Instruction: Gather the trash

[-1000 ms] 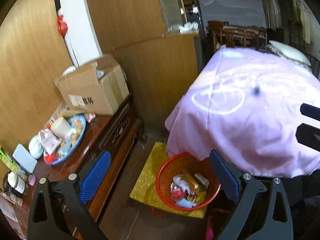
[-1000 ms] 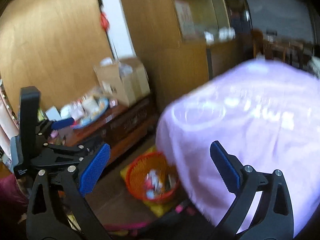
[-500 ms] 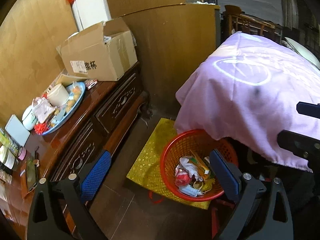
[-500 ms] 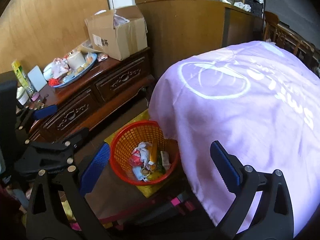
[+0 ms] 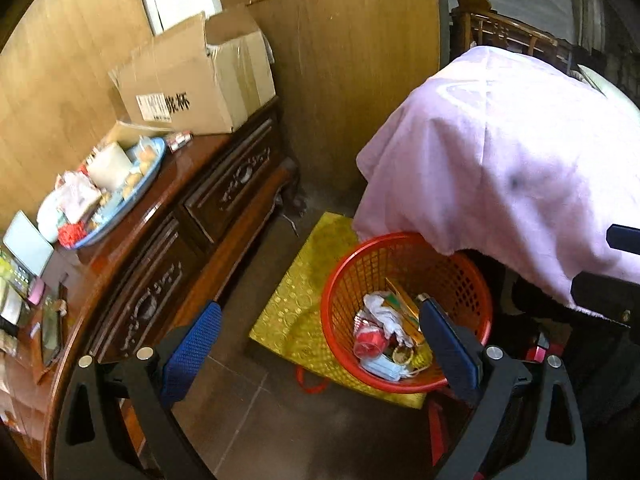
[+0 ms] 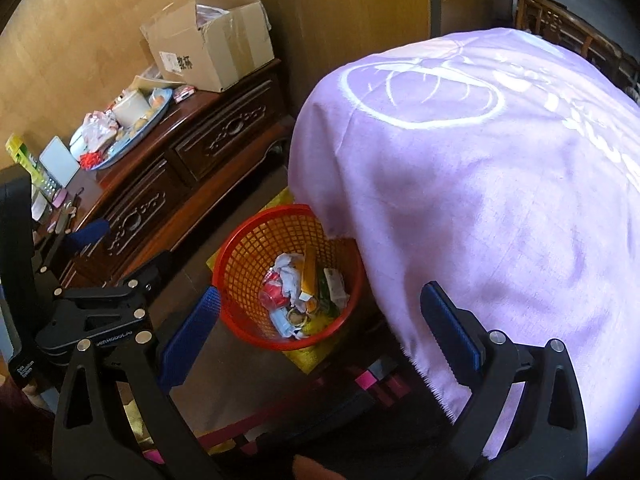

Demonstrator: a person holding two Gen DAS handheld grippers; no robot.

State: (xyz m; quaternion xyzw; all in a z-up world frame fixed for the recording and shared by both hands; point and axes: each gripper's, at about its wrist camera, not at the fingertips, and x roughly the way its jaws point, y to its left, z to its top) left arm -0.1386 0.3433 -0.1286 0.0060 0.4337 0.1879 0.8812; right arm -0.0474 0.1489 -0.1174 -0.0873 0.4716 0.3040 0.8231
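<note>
1. While hovering above the floor, both empty: left hand-held gripper [image 5: 320,344] with blue pads spread wide, right hand-held gripper [image 6: 320,332] likewise spread wide, nothing between the fingers of either.
2. Set on a yellow patterned mat [image 5: 296,312] on the floor: red mesh basket [image 5: 404,256], its far rim tucked under the hanging edge of the lilac cloth [image 5: 500,152].
3. Inside the basket: trash [image 5: 390,332], namely crumpled white paper, a red wrapper, a pale blue face mask, a yellow-orange flat packet and a small round lid or tape ring.
4. Left of the basket: dark carved wooden bench [image 5: 192,216] with drawers, running along a wood-panelled wall.
5. At the far end of the bench from the basket: open cardboard box [image 5: 192,84], white label with a barcode and two bold black printed characters, too blurred for reading.
6. Just nearer the basket than the box: blue oval tray [image 5: 120,196] heaped with a white roll, packets and something red.
7. On the lilac cloth, in the right wrist view: large white ring outline [image 6: 420,92] and pale lettering at the far right, cut off and not readable.
8. On the body of the left hand-held gripper, in the right wrist view: small white print, too fine for reading.
</note>
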